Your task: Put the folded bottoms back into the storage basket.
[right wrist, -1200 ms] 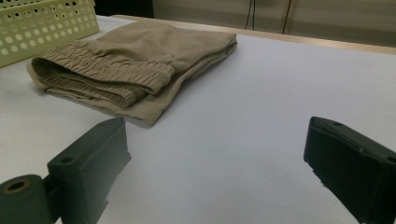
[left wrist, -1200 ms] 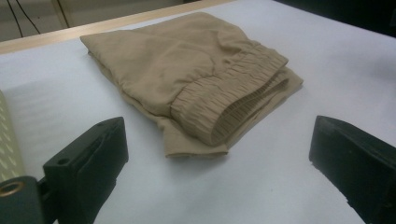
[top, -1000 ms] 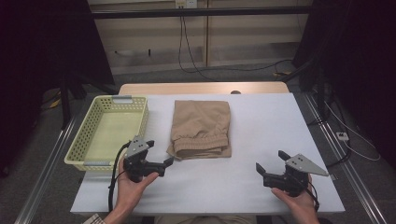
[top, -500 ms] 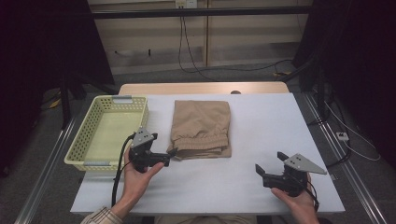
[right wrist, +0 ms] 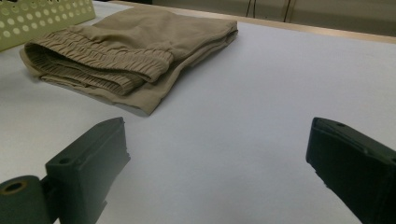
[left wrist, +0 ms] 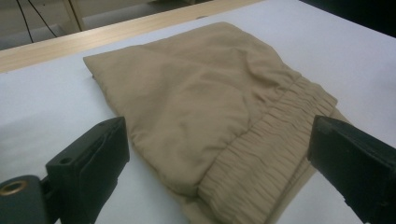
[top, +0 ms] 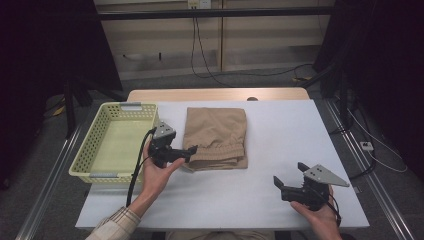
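A folded tan garment [top: 216,136] with an elastic waistband lies on the white table [top: 280,135], waistband toward the near side. My left gripper [top: 192,151] is open at the garment's near left corner, its jaws wide apart with the waistband [left wrist: 261,154] between them in the left gripper view. My right gripper [top: 289,180] is open near the table's front right, well clear of the garment [right wrist: 126,51], nothing between its jaws.
A pale yellow perforated basket [top: 95,155] stands on the left of the table, beside the garment, with nothing in it. Cables hang behind the table's wooden far edge [top: 215,94]. Bare white tabletop stretches between the garment and my right gripper.
My left gripper has moved forward and right, from the basket's near corner up to the garment's near left corner. The right gripper has stayed put.
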`<state>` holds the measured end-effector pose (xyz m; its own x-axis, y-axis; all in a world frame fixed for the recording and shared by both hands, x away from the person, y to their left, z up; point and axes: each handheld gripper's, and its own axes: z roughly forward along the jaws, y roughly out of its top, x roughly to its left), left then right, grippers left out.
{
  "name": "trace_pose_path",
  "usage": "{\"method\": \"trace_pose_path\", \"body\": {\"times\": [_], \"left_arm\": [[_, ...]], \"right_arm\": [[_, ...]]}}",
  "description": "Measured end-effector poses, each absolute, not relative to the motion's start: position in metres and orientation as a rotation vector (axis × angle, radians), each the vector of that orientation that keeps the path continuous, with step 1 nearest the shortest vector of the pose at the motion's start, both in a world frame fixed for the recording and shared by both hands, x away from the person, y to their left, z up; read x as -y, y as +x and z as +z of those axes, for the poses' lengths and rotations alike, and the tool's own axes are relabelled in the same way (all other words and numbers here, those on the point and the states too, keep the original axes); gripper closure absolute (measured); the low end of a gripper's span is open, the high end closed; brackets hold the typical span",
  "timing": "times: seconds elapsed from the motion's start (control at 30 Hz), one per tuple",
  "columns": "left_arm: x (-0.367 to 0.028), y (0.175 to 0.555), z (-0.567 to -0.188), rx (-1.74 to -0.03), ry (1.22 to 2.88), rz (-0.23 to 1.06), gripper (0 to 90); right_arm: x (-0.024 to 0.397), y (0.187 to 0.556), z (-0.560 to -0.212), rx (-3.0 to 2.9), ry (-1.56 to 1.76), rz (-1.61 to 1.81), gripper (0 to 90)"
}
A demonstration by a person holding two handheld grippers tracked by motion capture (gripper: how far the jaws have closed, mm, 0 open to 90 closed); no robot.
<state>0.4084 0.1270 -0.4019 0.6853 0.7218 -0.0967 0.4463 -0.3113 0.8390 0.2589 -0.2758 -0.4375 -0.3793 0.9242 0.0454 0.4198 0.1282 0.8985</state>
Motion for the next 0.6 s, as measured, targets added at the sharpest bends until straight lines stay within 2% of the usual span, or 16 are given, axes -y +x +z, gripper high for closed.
{"method": "trace_pose_path", "body": {"times": [0.6], "left_arm": [[-0.103,0.454,-0.398,-0.974,1.947,0.334,5.2]], "right_arm": [[0.275,0.260,-0.439,-1.896,1.294,1.200,5.7]]}}
